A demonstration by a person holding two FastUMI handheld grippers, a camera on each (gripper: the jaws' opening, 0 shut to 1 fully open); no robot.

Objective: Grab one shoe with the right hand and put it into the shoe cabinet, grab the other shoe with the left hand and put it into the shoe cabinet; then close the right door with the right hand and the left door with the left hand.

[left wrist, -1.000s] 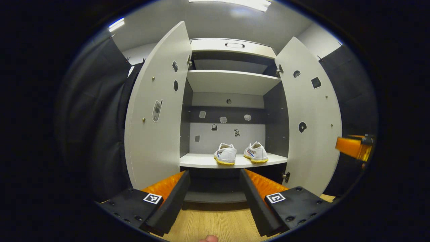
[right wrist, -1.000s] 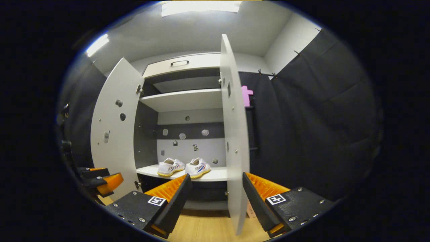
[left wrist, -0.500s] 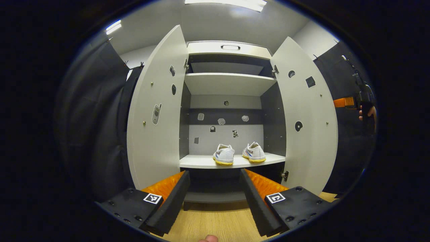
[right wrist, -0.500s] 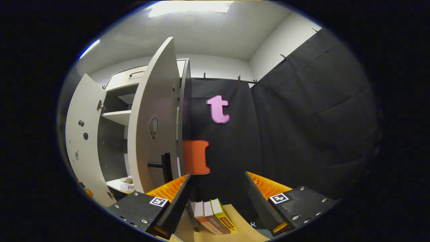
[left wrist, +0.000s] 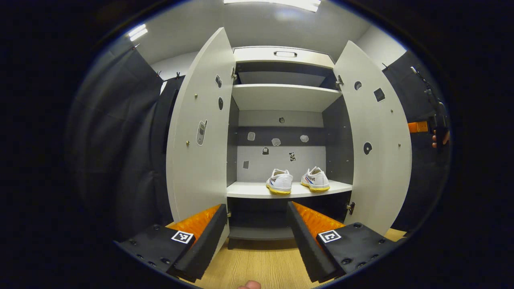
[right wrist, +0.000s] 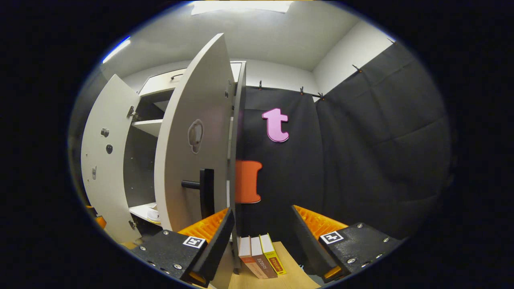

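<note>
Two white shoes with yellow soles, one on the left [left wrist: 280, 181] and one on the right [left wrist: 316, 179], stand side by side on the cabinet's middle shelf [left wrist: 249, 191]. Both doors stand open: the left door [left wrist: 198, 132] and the right door [left wrist: 375, 136]. My left gripper [left wrist: 257, 237] is open and empty, back from the cabinet above the wood floor. My right gripper [right wrist: 263, 241] is open and empty, behind the right door [right wrist: 188, 148], close to its outer face and dark handle [right wrist: 204, 192]. The right gripper [left wrist: 425, 127], held by a hand, shows past the right door's edge in the left gripper view.
An upper shelf [left wrist: 281, 96] and a top drawer [left wrist: 283, 54] sit above the shoes. Several books [right wrist: 261, 257] stand on the floor by the cabinet's right side. Black cloth walls [right wrist: 361, 160] close in on the right and left. Wood floor [left wrist: 257, 265] lies before the cabinet.
My right gripper swung from facing the cabinet interior round to the outer side of the right door and edged closer to its handle. The left gripper shifted slightly left. Shoes and doors have not moved.
</note>
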